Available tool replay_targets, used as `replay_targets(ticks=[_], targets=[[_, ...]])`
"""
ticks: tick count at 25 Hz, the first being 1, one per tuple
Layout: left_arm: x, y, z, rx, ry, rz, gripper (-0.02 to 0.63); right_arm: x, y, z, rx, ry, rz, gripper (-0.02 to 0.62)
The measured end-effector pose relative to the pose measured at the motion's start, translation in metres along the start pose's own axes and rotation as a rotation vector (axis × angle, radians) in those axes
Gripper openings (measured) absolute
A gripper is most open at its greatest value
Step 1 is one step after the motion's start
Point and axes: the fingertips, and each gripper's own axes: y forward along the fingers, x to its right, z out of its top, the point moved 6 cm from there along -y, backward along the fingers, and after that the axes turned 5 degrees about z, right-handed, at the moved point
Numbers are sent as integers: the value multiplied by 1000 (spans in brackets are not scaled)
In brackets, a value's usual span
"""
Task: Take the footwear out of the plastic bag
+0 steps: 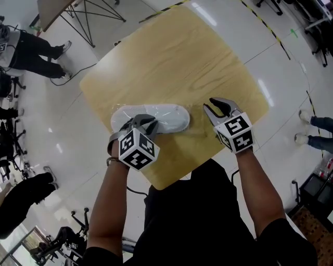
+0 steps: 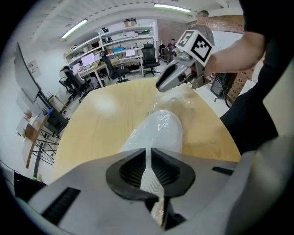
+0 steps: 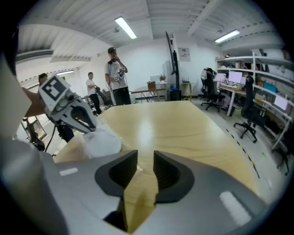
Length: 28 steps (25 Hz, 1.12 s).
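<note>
A white shoe (image 1: 156, 117) lies sideways inside a clear plastic bag (image 1: 198, 126) near the front of the wooden table (image 1: 171, 57). My left gripper (image 1: 144, 123) points steeply down at the shoe's near side. In the left gripper view its jaws stand a narrow slit apart, pinching the bagged shoe (image 2: 158, 131), whose white patterned edge fills the gap. My right gripper (image 1: 213, 107) hovers just right of the shoe over the bag's loose end, open, with only bare table between its jaws. The right gripper view shows the left gripper (image 3: 73, 114) on the white bundle (image 3: 103, 140).
The table's front edge (image 1: 171, 182) is close to my body. Several people stand or sit around: legs at the left (image 1: 36, 52), feet at the right (image 1: 312, 127). A folding table's frame (image 1: 91, 15) stands at the back left. Desks and office chairs (image 3: 250, 117) fill the room's sides.
</note>
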Motion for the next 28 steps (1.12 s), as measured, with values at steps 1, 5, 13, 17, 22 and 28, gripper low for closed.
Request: replay_targets(ticks=[1, 5, 13, 17, 22, 28], targets=[[0, 0, 0, 4, -9, 8, 44, -12, -6, -1, -1, -36, 58, 112], [-2, -1, 1, 16, -12, 11, 44, -65, -18, -22, -95, -287, 265, 135], [-5, -1, 2, 19, 6, -1, 43, -88, 2, -55, -253, -554, 143, 45], [-5, -1, 0, 22, -13, 7, 40, -82, -6, -58, -240, -559, 110, 6], [-7, 0, -1, 37, -36, 2, 40, -75, -16, -58, -215, -549, 96, 3], [-3, -6, 9, 50, -27, 6, 41, -52, -22, -51, -198, -488, -27, 3]])
